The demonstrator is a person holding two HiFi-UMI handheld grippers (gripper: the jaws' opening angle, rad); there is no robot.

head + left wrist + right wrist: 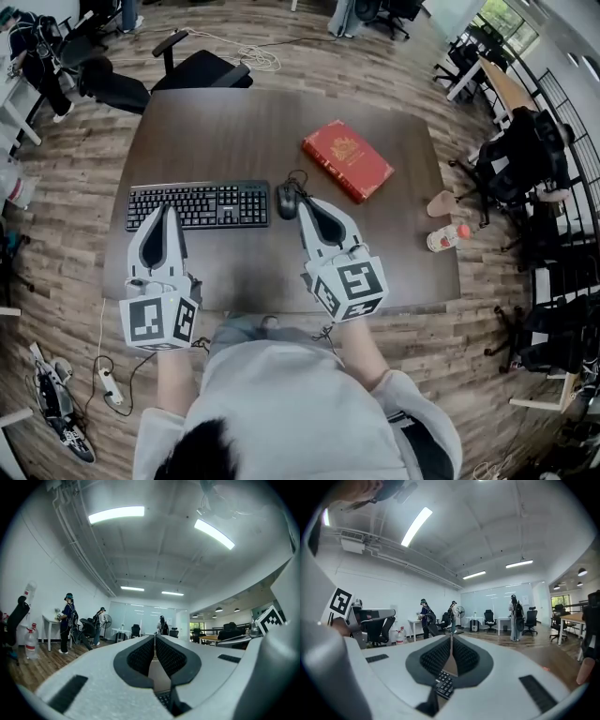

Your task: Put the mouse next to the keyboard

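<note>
A black keyboard [199, 203] lies on the dark wooden table [234, 131]. A black wired mouse [287, 200] sits right beside the keyboard's right end. My left gripper [166, 208] is shut and empty, its tip over the keyboard's left part. My right gripper [305, 202] is also shut and empty, its tip just right of the mouse. In the left gripper view the left gripper [154, 637] has its jaws pressed together, with keyboard keys [164, 699] below. The right gripper view shows the right gripper [451, 637] closed above the keyboard keys [444, 685].
A red book [347, 159] lies at an angle on the table's right half. A bottle [448, 237] and a cup [441, 203] are by the table's right edge. A black office chair [202, 70] stands behind the table. People stand far off across the room.
</note>
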